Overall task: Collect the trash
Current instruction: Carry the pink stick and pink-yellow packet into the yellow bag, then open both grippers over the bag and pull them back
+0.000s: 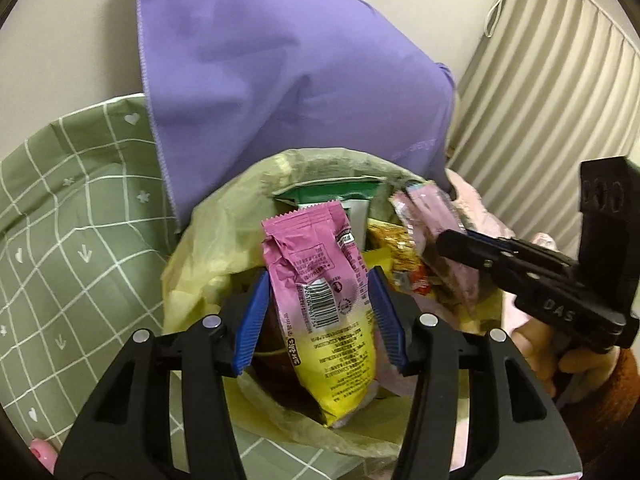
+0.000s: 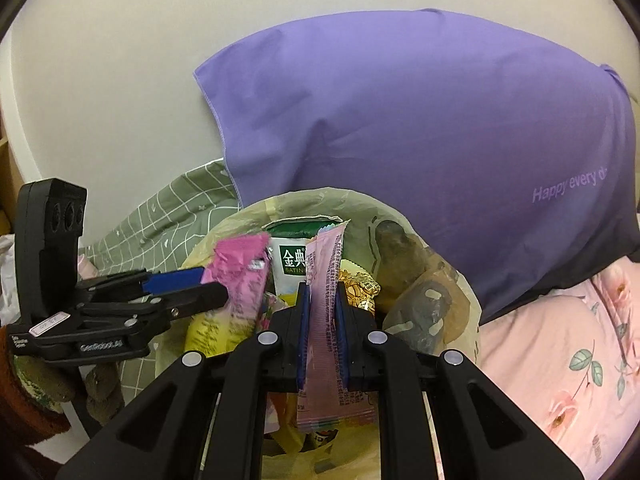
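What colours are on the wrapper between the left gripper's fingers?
Pink above, yellow below; the wrapper shows best in the left wrist view.

Your left gripper (image 1: 320,316) was built of matte black plastic: two pairs of angular linkage arms with triangular cut-outs, each pivot capped by a round silver pin. Its fingers (image 1: 253,322) carried ribbed blue pads. Seen from the right wrist camera, a white label and white lettering marked the side of its body, and an upright black block with three round recesses rose behind it. Your right gripper (image 2: 323,330) shared that construction, with black arms, silver pins and blue ribbed pads (image 2: 303,332); raised letters showed on its side in the left wrist view. A rust-brown fuzzy sleeve (image 1: 608,392) covered your right wrist, and a similar cuff (image 2: 20,396) covered your left.
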